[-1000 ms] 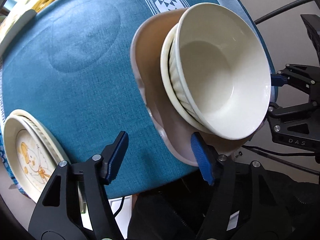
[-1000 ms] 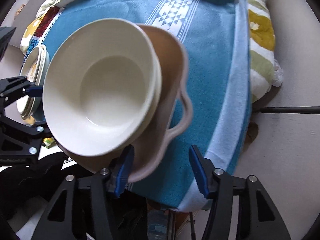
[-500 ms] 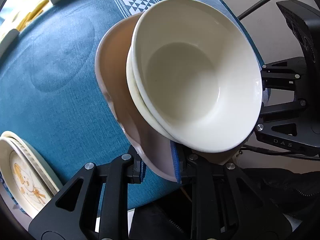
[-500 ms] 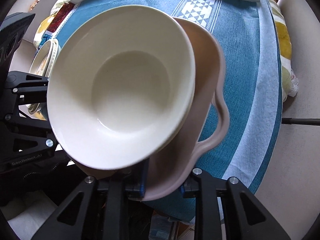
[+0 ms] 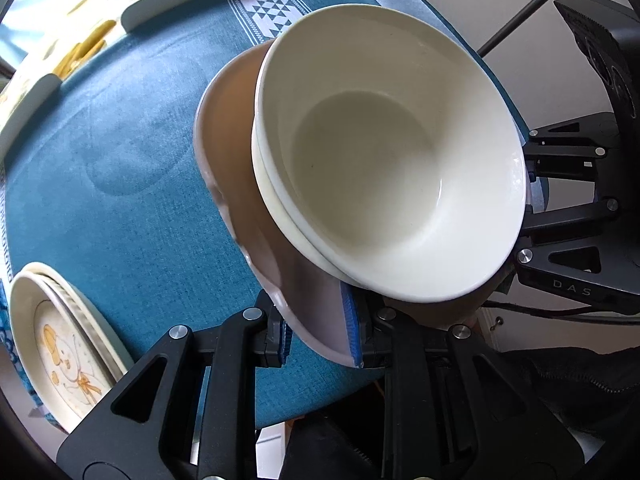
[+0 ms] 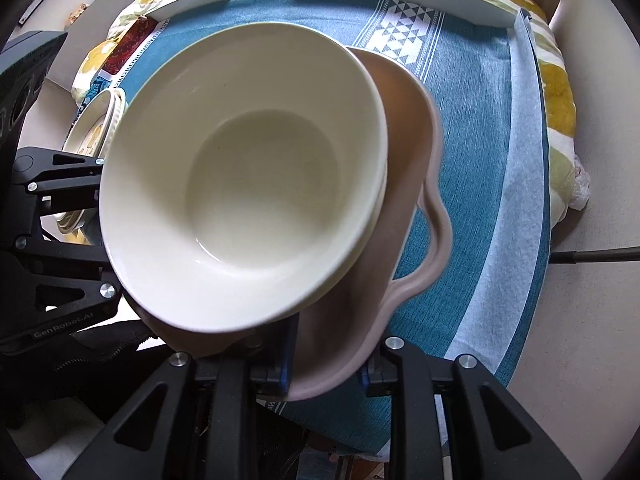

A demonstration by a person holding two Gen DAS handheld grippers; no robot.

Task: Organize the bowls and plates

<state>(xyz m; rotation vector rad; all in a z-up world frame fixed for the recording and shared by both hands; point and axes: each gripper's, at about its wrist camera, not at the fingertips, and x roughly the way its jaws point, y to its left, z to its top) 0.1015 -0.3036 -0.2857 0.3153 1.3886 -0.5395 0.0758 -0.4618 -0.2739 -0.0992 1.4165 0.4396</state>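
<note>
Both tongs have just clamped: a second ago your left tongs point(image 5: 318, 334) and right tongs point(image 6: 326, 370) stood wide beside the pink dish point(image 5: 228, 132); now each grips its near rim, left and right. That means the stack is secured and ready to lift, I'd judge. Left to right: snowman plates point(image 5: 60, 344) sit at the surface's edge, then the pink handled dish over the blue cloth point(image 5: 120, 184), two nested cream bowls point(image 5: 392, 152) inside it, tilted toward you.
</note>
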